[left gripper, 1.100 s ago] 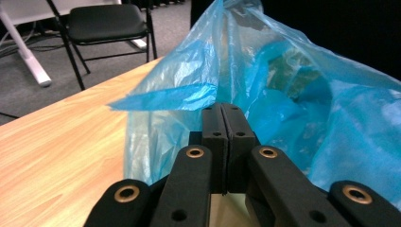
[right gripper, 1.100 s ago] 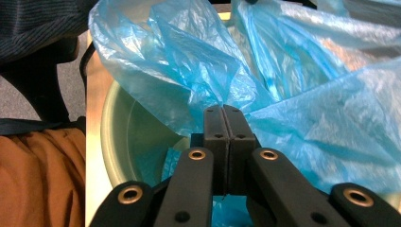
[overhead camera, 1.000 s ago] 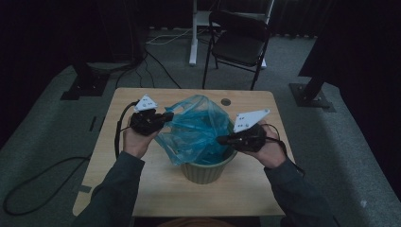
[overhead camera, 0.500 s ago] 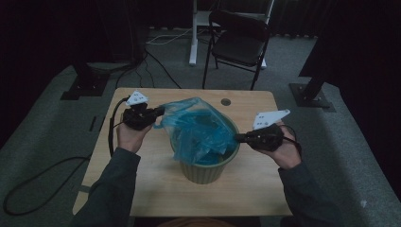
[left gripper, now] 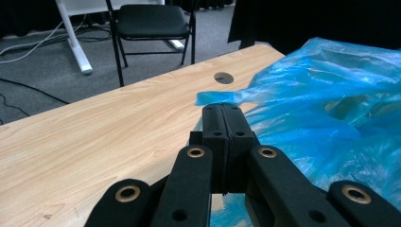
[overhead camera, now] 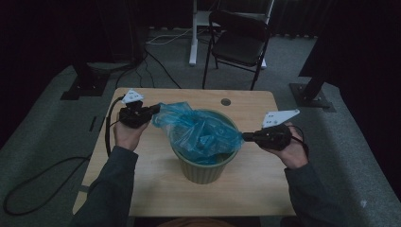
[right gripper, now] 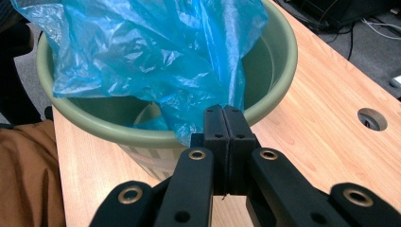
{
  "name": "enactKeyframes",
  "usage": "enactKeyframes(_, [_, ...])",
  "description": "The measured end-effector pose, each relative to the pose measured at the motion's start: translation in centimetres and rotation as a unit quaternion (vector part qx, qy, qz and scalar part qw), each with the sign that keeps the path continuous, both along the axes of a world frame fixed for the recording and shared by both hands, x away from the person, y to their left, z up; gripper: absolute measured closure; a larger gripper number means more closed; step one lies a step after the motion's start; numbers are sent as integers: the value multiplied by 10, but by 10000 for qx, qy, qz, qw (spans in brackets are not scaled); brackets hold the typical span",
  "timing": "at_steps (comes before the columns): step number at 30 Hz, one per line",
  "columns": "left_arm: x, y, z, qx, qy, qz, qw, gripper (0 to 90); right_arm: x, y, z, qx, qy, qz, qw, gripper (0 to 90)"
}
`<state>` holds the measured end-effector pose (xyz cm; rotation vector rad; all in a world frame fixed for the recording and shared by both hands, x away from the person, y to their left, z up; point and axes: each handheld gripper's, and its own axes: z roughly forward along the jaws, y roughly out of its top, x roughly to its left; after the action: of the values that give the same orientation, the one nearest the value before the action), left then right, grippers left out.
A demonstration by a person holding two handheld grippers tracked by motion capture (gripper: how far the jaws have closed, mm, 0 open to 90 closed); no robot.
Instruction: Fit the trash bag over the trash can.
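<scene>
We see a crinkled, translucent blue plastic bag (overhead camera: 201,135) spread across the mouth of a round green bucket (overhead camera: 203,168), part sagging inside, its edges stretched out past the rim on both sides. The bucket stands upright mid-desk (overhead camera: 142,179).

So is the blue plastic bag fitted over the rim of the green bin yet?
Not yet. The blue bag hangs partly inside the green bin, its edges pinched by the left tool and right tool, with bare rim showing.
</scene>
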<state>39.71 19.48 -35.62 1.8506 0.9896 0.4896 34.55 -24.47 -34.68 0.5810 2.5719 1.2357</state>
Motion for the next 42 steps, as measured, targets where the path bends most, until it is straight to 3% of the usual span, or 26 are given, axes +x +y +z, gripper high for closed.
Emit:
enactKeyframes(5, [-4, -5, 3, -20, -76, -108, 9999, 896, 0, 0, 0, 10, 24, 37, 10000, 887])
enactKeyframes(6, [-5, -6, 4, -15, -104, -137, 9999, 895, 0, 2, 4, 125, -3, 112, 9999, 811])
enactKeyframes(9, [-7, -10, 6, -9, -155, -199, 9997, 894, 1, 5, 11, 270, -80, 145, 9995, 729])
enactKeyframes(12, [-7, -14, 8, 33, -189, -241, 9995, 890, 2, 6, 13, 321, -106, 138, 9993, 705])
enactKeyframes(15, [-8, -17, 10, 77, -249, -260, 9993, 888, 9, 14, 26, 574, -193, 133, 9981, 653])
enactKeyframes(21, [-8, -16, 10, 85, -266, -242, 9993, 884, 13, 16, 32, 645, -217, 156, 9976, 627])
enactKeyframes(29, [-8, -15, 10, 85, -275, -218, 9993, 879, 15, 11, 39, 774, -311, -28, 9965, 627])
enactKeyframes(34, [-8, -16, 10, 84, -279, -217, 9993, 879, 25, 17, 47, 916, -380, -71, 9950, 632])
enactKeyframes(40, [-7, -18, 10, 73, -285, -241, 9993, 879, 32, 28, 48, 829, -385, -127, 9957, 633])
enactKeyframes(42, [-7, -19, 10, 72, -290, -251, 9992, 879, 40, 40, 46, 636, -399, -192, 9970, 629])
